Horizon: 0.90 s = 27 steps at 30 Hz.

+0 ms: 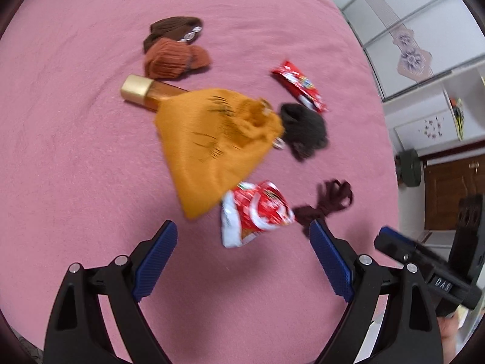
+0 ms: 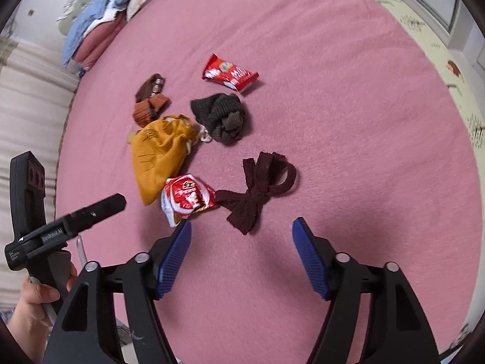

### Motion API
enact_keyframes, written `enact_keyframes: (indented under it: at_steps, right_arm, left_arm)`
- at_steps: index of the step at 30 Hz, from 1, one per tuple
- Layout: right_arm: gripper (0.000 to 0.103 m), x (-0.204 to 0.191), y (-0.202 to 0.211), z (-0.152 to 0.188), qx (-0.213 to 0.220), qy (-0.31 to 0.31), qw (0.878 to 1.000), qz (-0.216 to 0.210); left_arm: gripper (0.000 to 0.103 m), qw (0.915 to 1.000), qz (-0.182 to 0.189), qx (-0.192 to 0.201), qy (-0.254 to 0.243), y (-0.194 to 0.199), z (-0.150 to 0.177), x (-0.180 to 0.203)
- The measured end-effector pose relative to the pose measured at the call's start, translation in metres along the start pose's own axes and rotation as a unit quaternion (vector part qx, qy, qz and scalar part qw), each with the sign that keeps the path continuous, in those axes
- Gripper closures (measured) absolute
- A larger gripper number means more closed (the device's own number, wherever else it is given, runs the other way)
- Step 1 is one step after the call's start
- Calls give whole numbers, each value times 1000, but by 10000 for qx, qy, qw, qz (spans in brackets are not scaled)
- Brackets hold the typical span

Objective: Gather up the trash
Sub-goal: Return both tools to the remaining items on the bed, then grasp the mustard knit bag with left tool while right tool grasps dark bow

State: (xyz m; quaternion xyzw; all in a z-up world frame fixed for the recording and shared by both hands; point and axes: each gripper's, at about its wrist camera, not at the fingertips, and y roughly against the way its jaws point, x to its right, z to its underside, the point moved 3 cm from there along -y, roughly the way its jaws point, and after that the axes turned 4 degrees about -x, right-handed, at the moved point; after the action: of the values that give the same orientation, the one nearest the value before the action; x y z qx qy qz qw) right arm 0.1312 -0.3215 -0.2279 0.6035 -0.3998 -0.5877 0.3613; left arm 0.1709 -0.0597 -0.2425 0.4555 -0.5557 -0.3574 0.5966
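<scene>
Crinkly red-and-white snack wrapper (image 1: 257,212) lies on the pink bed (image 1: 75,121), touching the mustard pouch (image 1: 218,145). Both the left hand-held gripper (image 1: 242,261) and right hand-held gripper (image 2: 241,257) hang open and empty. Best to pinch only foil, clear of the pouch and maroon bow (image 2: 257,188).

Both wrist cameras look steeply down from near above the pink bed (image 1: 75,121), side by side, sharing the yellow pouch (image 1: 212,148) and crumpled red wrapper (image 2: 188,197).
</scene>
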Motion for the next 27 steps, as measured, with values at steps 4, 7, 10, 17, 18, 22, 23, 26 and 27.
enact_keyframes:
  at_steps: [4, 7, 10, 17, 18, 22, 23, 26, 27]
  right_arm:
    - [35, 5, -22, -7, -149, -233, 9996, 62]
    - [34, 10, -36, -14, -233, -330, 9991, 132]
    - [34, 14, -47, -21, -308, -423, 9985, 175]
    - [34, 23, -73, -29, -587, -706, 9956, 193]
    - [34, 23, -75, -30, -594, -724, 9953, 225]
    - [49, 21, -81, -36, -628, -798, 9943, 319]
    - [59, 21, -83, -37, -658, -771, 9939, 440]
    - [78, 24, -83, -42, -628, -755, 9936, 554]
    - [79, 25, -82, -42, -618, -768, 9936, 549]
  left_arm:
    - [15, 9999, 58, -82, 136, -15, -17, -16]
    - [15, 9996, 58, -170, 226, -30, -29, -26]
    - [15, 9984, 197, -305, 441, -45, -39, -36]
    - [34, 9938, 366, -504, 918, -67, -57, -46]
    - [37, 9935, 383, -524, 939, -69, -59, -45]
    - [52, 9927, 184, -646, 1000, -80, -62, -42]
    - [58, 9924, 162, -648, 1032, -80, -62, -42]
    - [75, 9931, -14, -596, 1013, -78, -62, -35]
    - [80, 9934, -34, -569, 992, -76, -62, -34]
